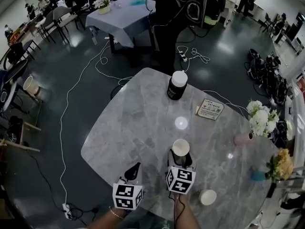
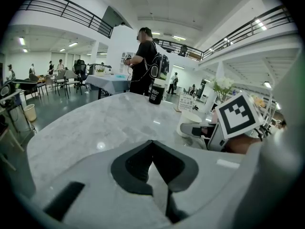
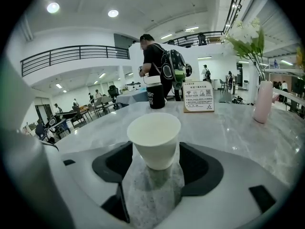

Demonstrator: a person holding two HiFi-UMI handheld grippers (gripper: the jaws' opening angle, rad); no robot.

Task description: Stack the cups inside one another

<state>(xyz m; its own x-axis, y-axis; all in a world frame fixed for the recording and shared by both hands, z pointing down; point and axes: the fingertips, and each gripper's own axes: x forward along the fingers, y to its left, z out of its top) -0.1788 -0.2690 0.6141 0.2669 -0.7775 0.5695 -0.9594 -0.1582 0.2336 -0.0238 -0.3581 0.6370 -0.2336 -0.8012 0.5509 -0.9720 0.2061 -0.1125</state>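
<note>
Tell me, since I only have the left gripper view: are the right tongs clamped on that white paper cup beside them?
Observer: No. In the right gripper view the right gripper has its tongs open, clear of the white paper cup, which stands upright between them on the grey marble table.
Operator: Where is another cup to stack?
Observer: The head view shows a second white cup standing alone on the table, to the right of the right gripper and close to the near edge.

The marble table (image 1: 133,123) bears, well ahead of the jaws, a white-lidded black bottle (image 1: 177,86) and a sign card (image 1: 210,109), with a pink flower vase (image 1: 243,138) to their right.
</note>
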